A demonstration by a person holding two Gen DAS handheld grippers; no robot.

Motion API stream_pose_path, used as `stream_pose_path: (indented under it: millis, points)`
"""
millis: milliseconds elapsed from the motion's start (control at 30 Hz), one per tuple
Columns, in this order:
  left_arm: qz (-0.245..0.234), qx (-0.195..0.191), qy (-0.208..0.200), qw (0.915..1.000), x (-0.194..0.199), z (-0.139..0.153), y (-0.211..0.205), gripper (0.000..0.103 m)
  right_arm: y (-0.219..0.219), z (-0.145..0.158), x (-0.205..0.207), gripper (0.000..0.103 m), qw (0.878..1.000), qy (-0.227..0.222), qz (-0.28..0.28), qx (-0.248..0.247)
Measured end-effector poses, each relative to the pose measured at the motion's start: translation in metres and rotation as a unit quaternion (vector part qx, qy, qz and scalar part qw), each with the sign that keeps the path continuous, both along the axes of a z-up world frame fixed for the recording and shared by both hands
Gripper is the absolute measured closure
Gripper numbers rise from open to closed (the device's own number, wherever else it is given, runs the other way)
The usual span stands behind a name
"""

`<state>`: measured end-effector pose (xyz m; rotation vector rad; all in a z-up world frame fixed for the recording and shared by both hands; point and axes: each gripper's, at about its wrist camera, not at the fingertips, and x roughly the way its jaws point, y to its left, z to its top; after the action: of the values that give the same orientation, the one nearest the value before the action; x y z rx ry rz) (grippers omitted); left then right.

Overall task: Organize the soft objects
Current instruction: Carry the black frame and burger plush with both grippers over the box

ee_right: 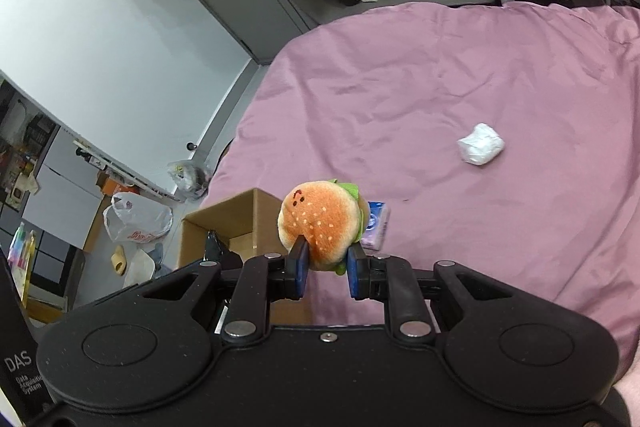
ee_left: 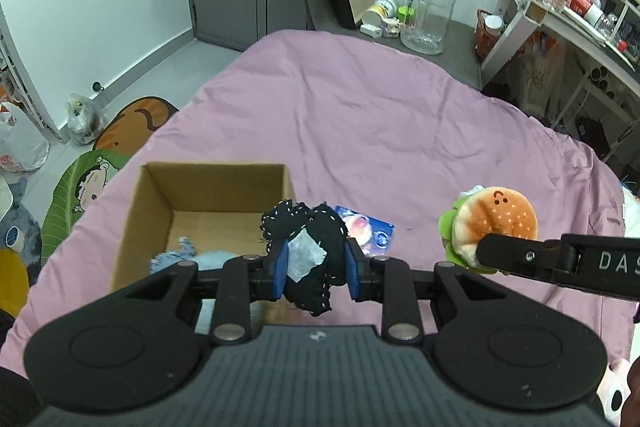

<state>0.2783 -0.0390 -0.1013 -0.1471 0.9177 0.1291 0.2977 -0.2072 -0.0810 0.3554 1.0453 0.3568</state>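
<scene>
My left gripper (ee_left: pixel 316 269) is shut on a black plush toy (ee_left: pixel 316 247) with white stitching and a white tag, held above the near right corner of an open cardboard box (ee_left: pixel 160 203). A light blue soft item (ee_left: pixel 188 255) lies inside the box. My right gripper (ee_right: pixel 325 273) is shut on a hamburger plush (ee_right: pixel 320 223), lifted over the pink bedspread (ee_right: pixel 460 75); the hamburger plush (ee_left: pixel 494 223) also shows at the right of the left wrist view. A blue tissue packet (ee_left: pixel 370 231) lies on the bed beside the box. A crumpled white wad (ee_right: pixel 480 145) rests further out on the bed.
A clear water jug (ee_left: pixel 428 15) and small containers stand on a grey surface past the bed's far end. A cluttered white desk (ee_left: pixel 560 11) is at the right. Plastic bags (ee_right: pixel 136 223) and cartoon mats (ee_left: pixel 80 195) lie on the floor to the left.
</scene>
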Motion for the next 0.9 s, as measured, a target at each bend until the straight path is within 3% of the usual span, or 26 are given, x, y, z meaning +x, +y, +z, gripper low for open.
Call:
stream_pose_path:
  millis: [433, 900]
  points:
    - [0.014, -0.013, -0.023, 0.9996, -0.012, 0.012, 0.055, 0.074, 0.057, 0.013, -0.015, 0.083, 1.0, -0.014, 0.019, -0.007]
    - [0.019, -0.046, -0.019, 0.9986, -0.003, 0.004, 0.115, 0.074, 0.104, -0.001, -0.01, 0.083, 1.0, -0.008, 0.016, -0.022]
